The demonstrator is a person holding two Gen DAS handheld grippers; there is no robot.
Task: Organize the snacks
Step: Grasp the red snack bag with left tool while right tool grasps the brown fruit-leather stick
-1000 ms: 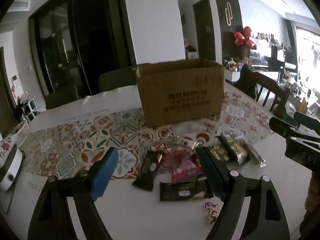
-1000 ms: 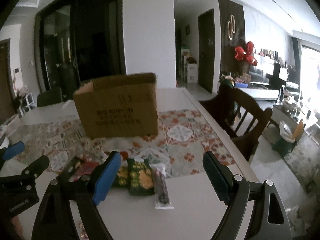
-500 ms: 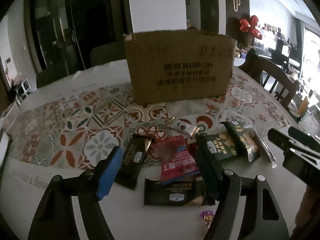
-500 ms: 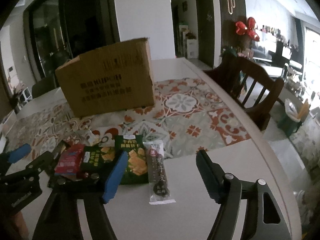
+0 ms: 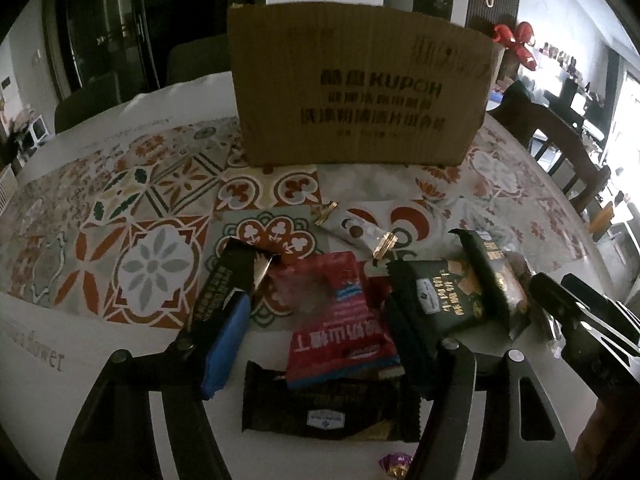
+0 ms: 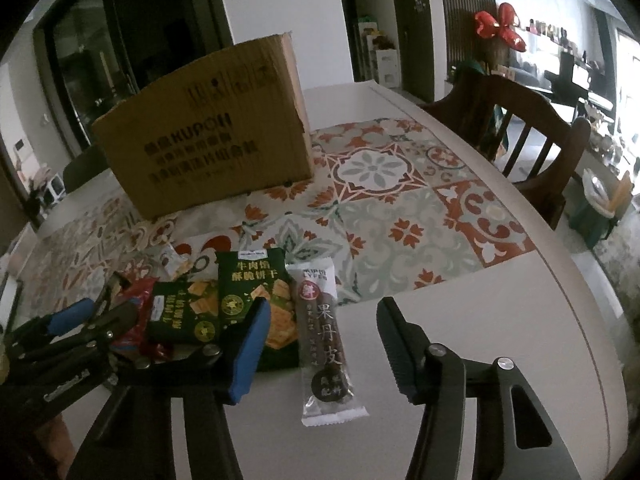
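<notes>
Several snack packets lie on the table before a cardboard box (image 5: 360, 92). My left gripper (image 5: 316, 344) is open, low over a red packet (image 5: 340, 320), which lies between its jaws; a dark packet (image 5: 328, 412) lies just in front, a black bar (image 5: 228, 284) to the left, a green cracker pack (image 5: 452, 296) to the right. My right gripper (image 6: 324, 340) is open around a long brown snack stick (image 6: 326, 340). Two green cracker packs (image 6: 256, 292) lie left of it. The box also shows in the right wrist view (image 6: 208, 136).
A patterned mat (image 5: 152, 208) covers the table's middle. A small white packet (image 5: 354, 232) lies near the box. A wrapped candy (image 5: 396, 464) sits at the near edge. A wooden chair (image 6: 520, 120) stands by the table's right edge (image 6: 580, 312).
Both grippers have moved forward and down toward the snacks. The left now straddles the red packet; the right now straddles the brown stick.
</notes>
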